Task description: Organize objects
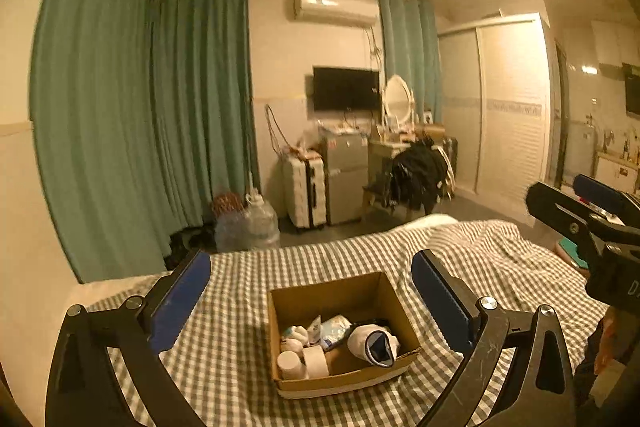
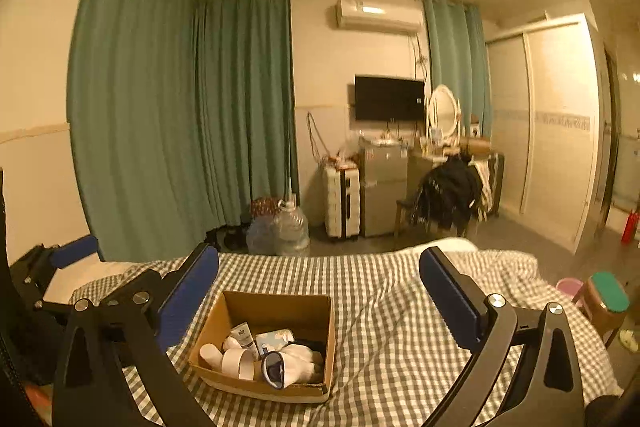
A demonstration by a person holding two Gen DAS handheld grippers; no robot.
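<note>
An open cardboard box sits on the checked bed cover; it also shows in the right wrist view. Inside lie a white sock with a blue cuff, a tape roll, a white cup, a tube and a tissue pack. My left gripper is open and empty, held above and short of the box. My right gripper is open and empty, above the box's right side. The right gripper also shows at the left wrist view's right edge.
The bed cover is rumpled to the right. Beyond the bed stand water jugs, a white suitcase, a small fridge and a chair with dark clothes. A stool with a green top stands right of the bed.
</note>
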